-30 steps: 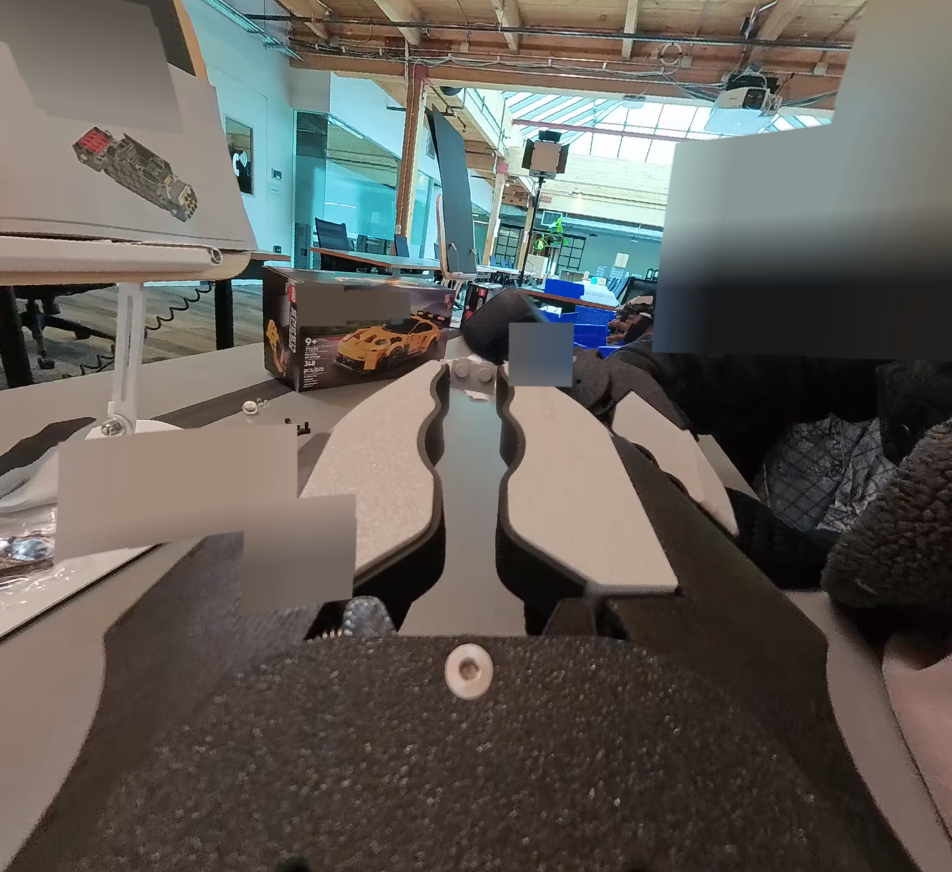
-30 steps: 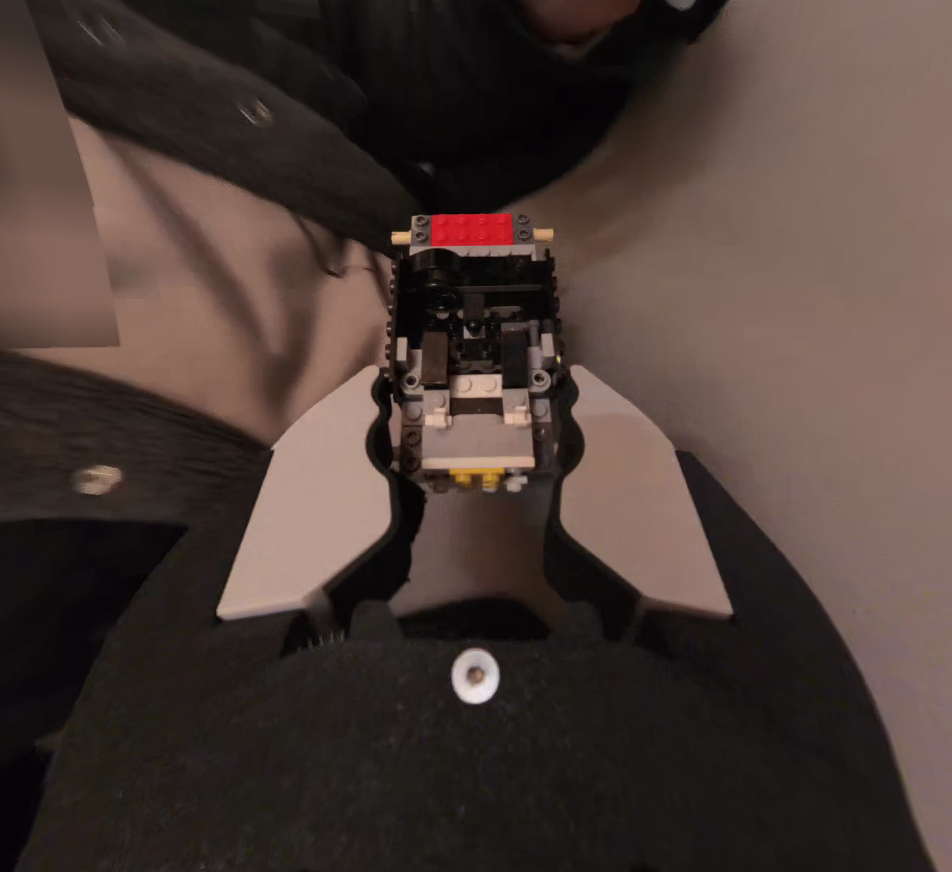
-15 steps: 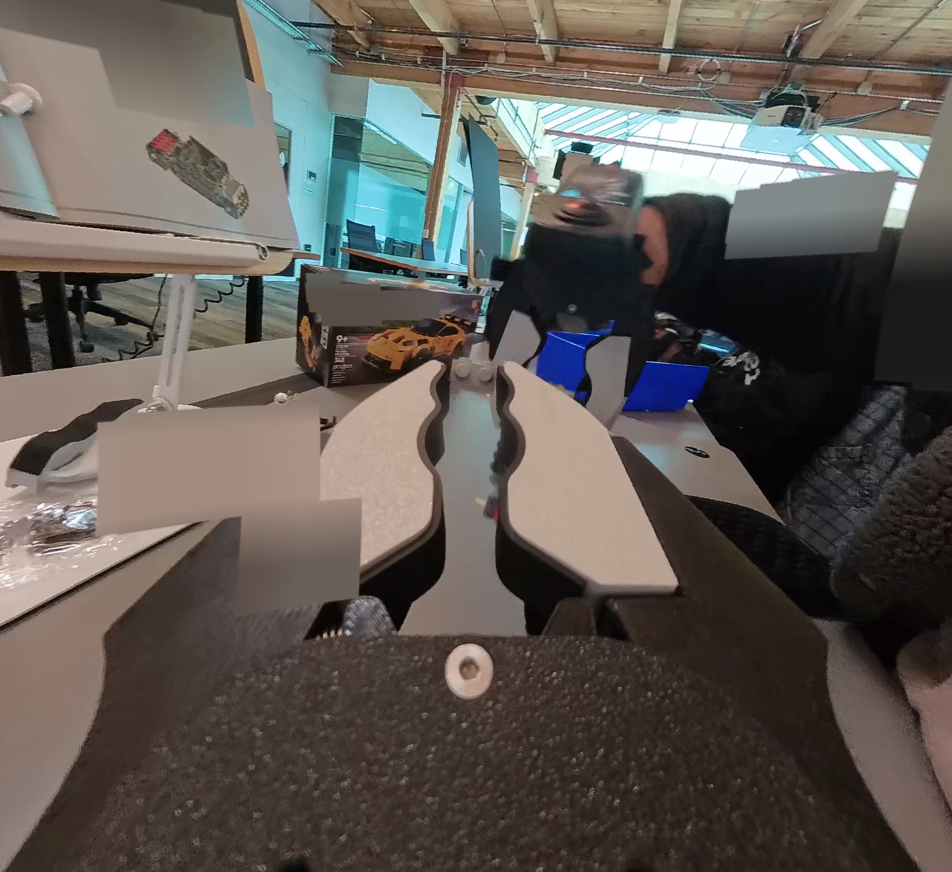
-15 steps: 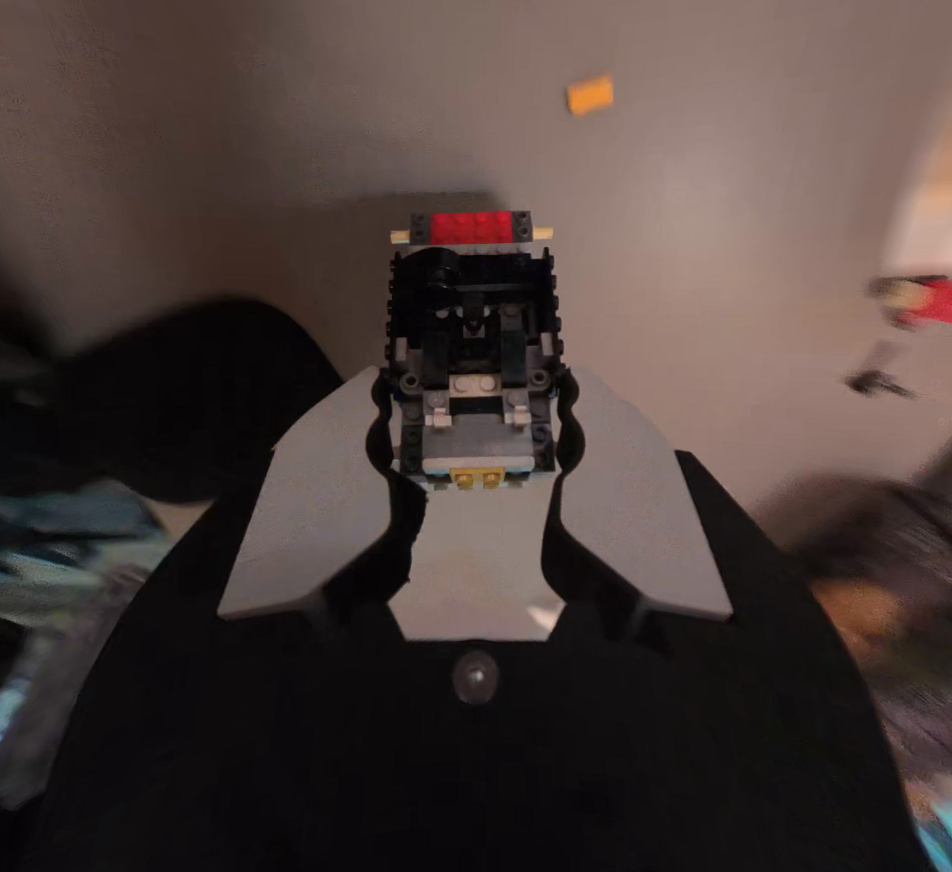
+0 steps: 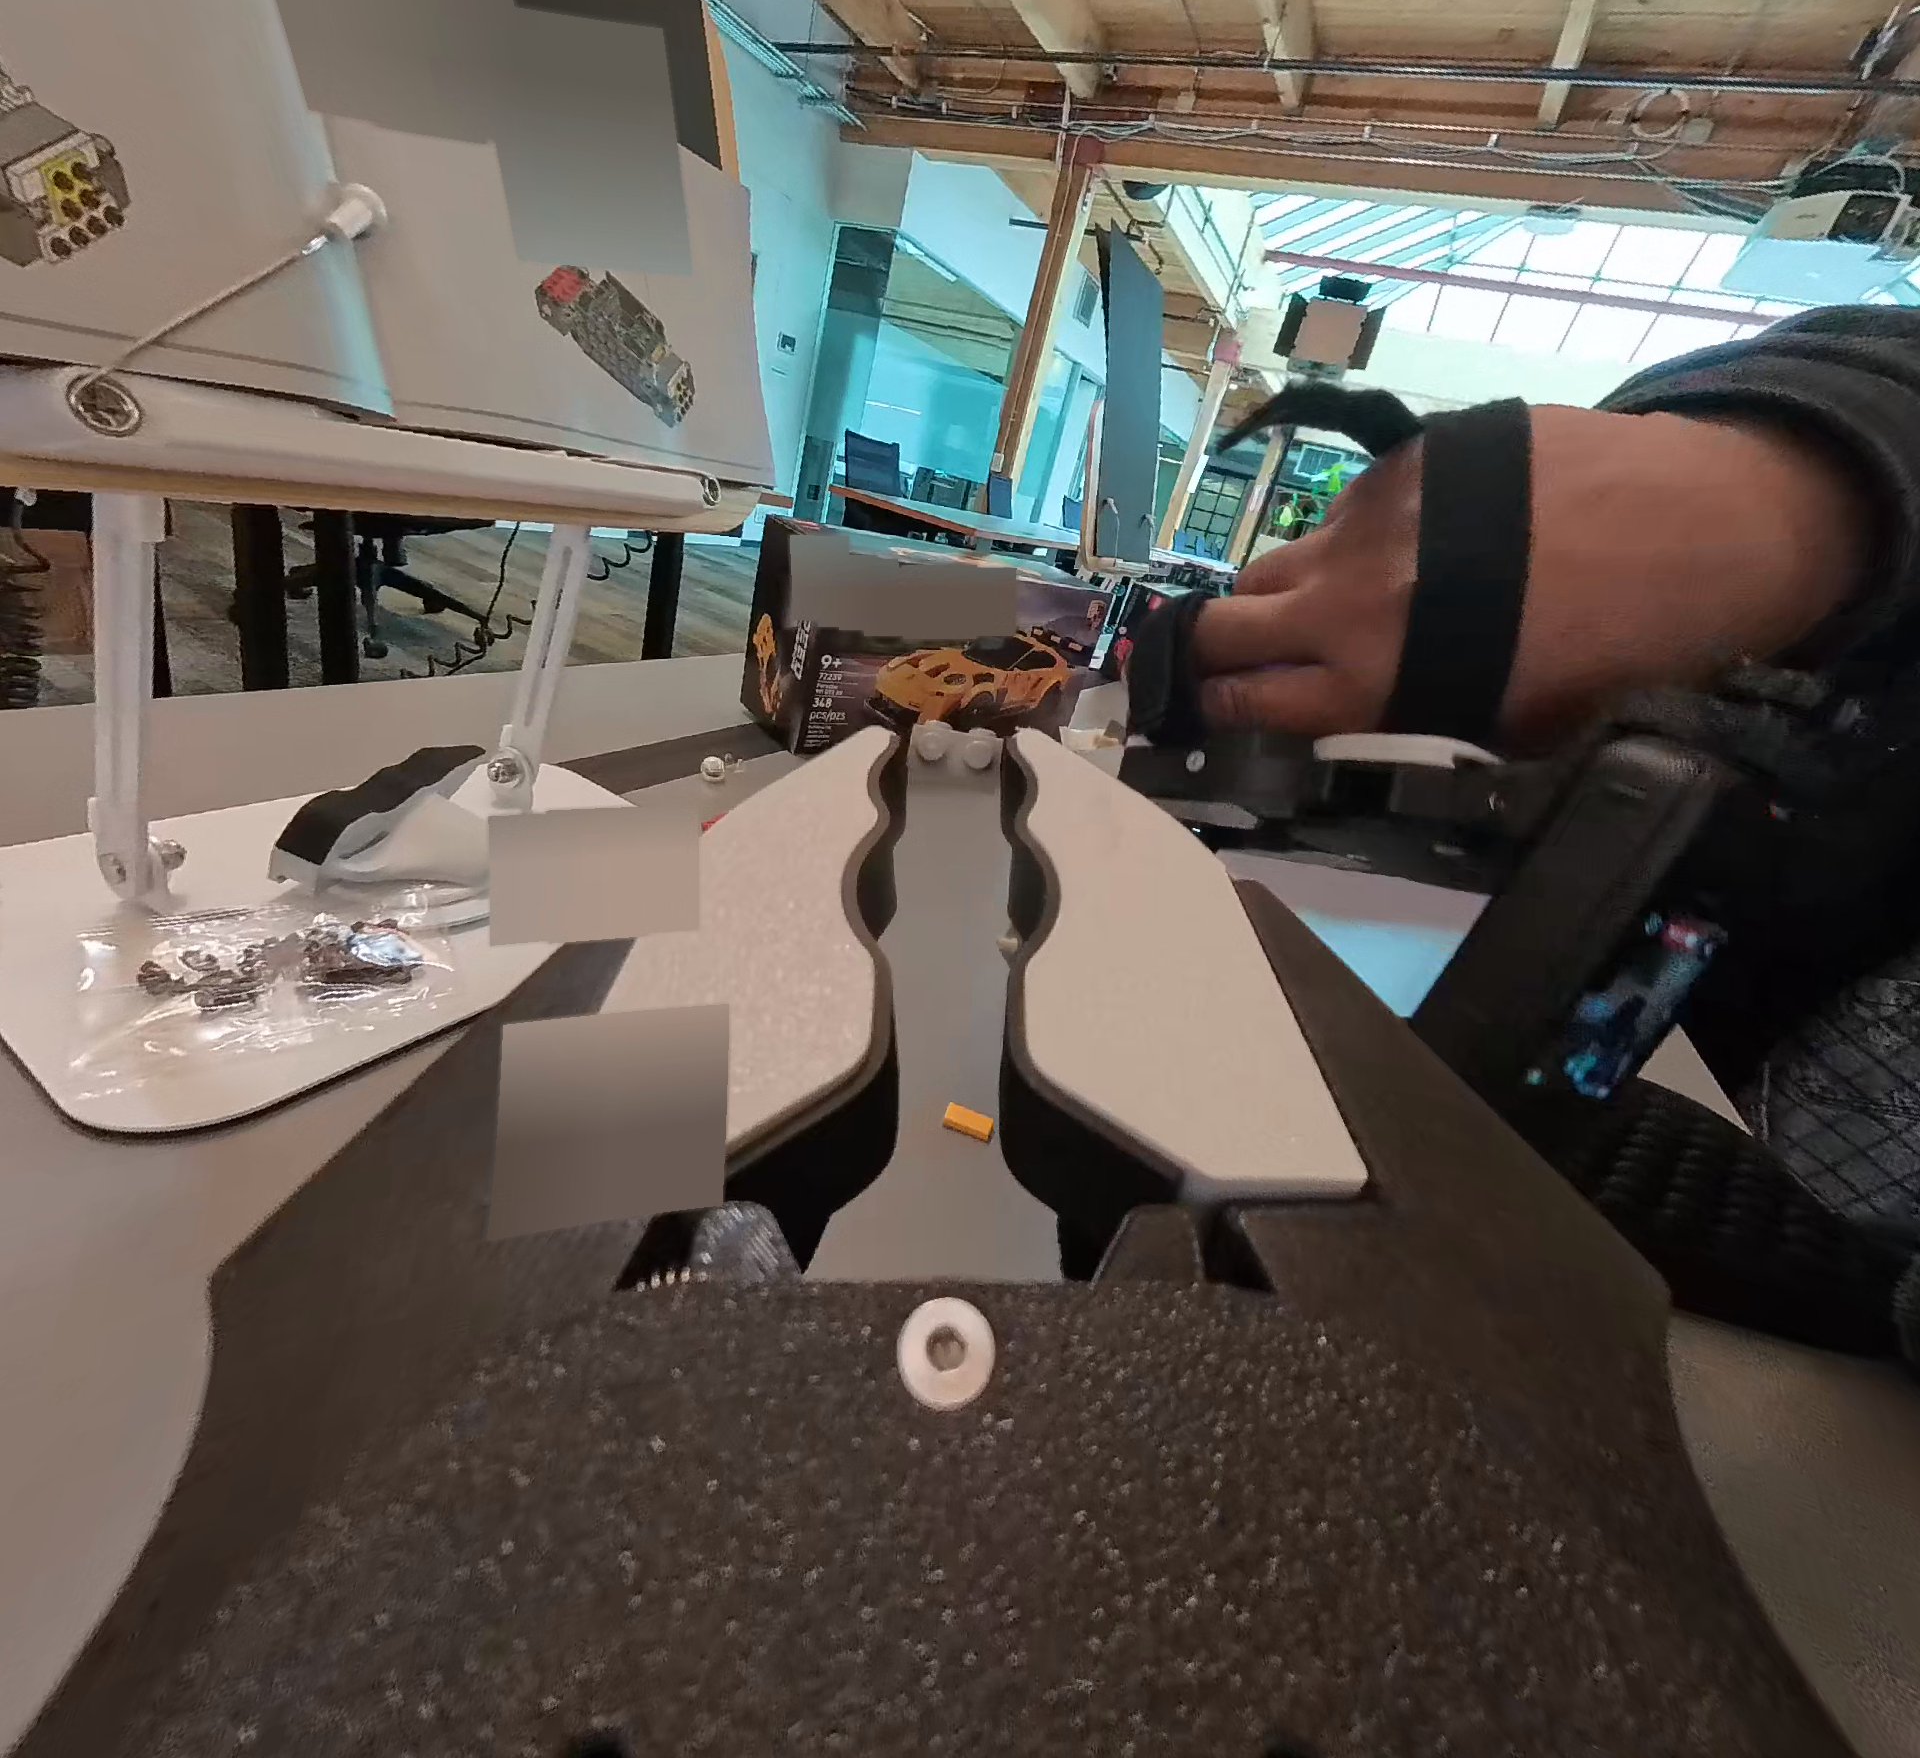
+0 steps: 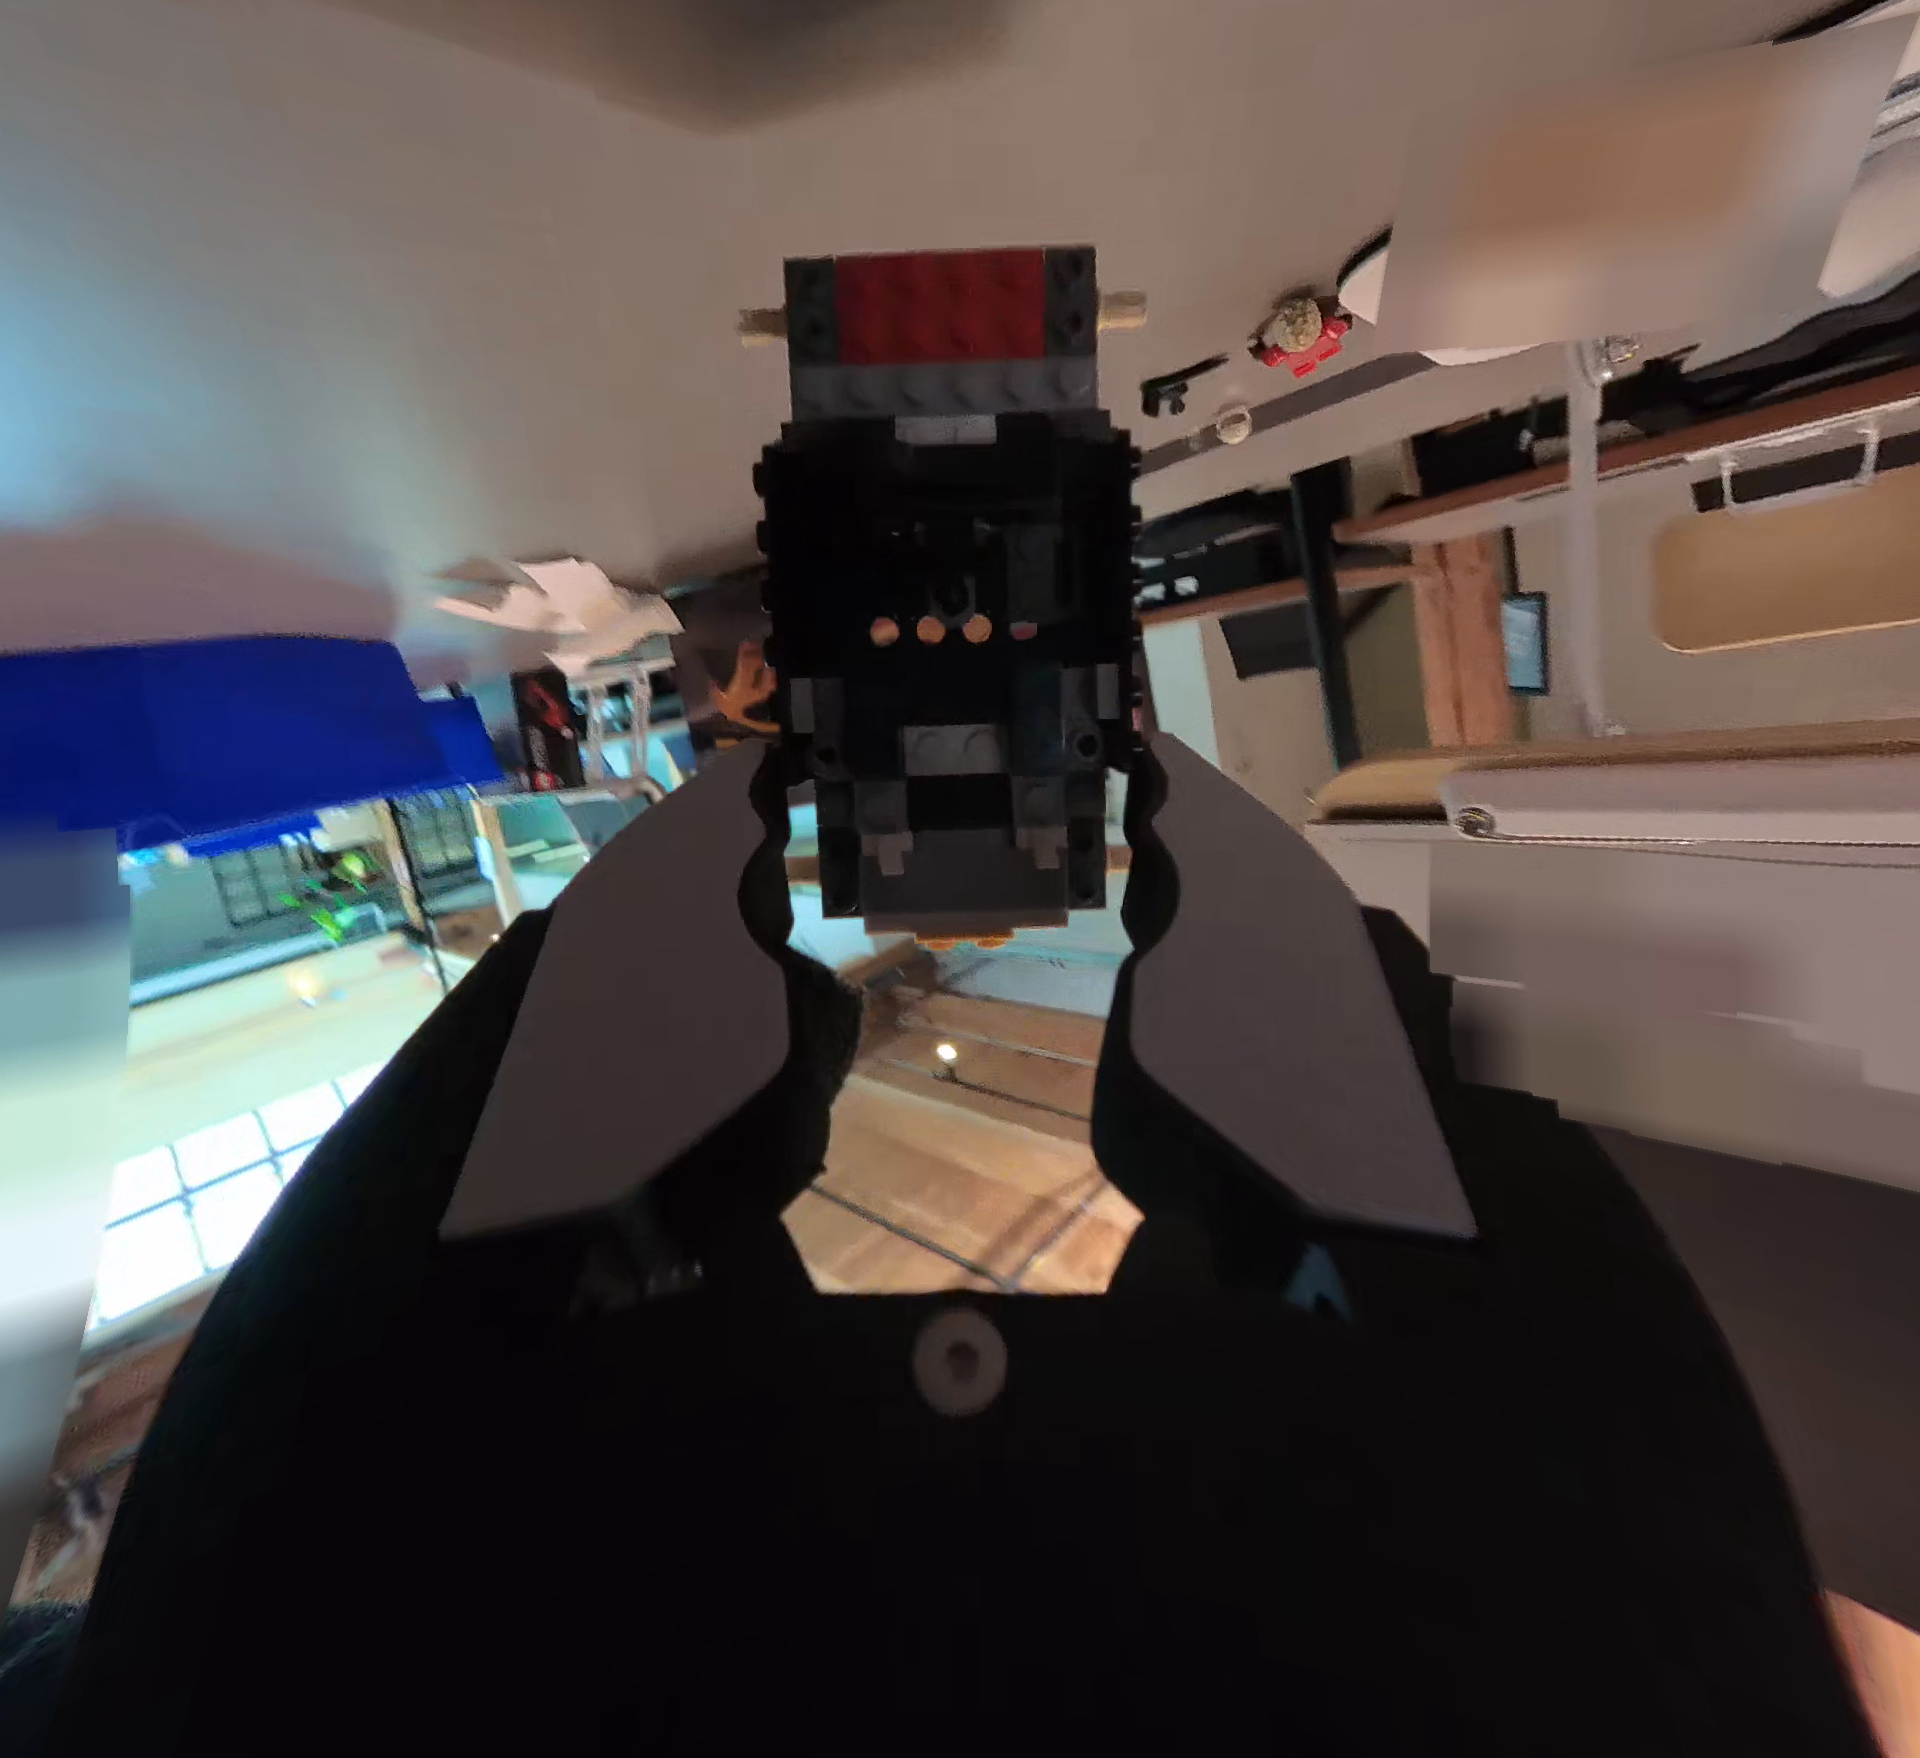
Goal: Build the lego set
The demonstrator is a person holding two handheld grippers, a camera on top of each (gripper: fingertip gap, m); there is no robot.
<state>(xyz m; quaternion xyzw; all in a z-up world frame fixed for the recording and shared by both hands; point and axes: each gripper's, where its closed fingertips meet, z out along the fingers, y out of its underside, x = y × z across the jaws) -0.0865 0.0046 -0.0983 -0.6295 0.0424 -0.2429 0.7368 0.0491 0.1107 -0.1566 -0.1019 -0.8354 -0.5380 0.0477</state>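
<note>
A clear bag [image 5: 260, 970] of small dark parts lies on the stand base [image 5: 125, 1074].

One lego box [image 5: 914, 659], one parts bag [image 5: 260, 970], one orange piece [image 5: 967, 1122], one lego build [image 6: 945, 607]

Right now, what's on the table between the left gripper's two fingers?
In the left wrist view, a tiny orange flat piece lies on the grey table between the fingers; farther up, their tips pinch a small light grey two-stud plate.
</note>
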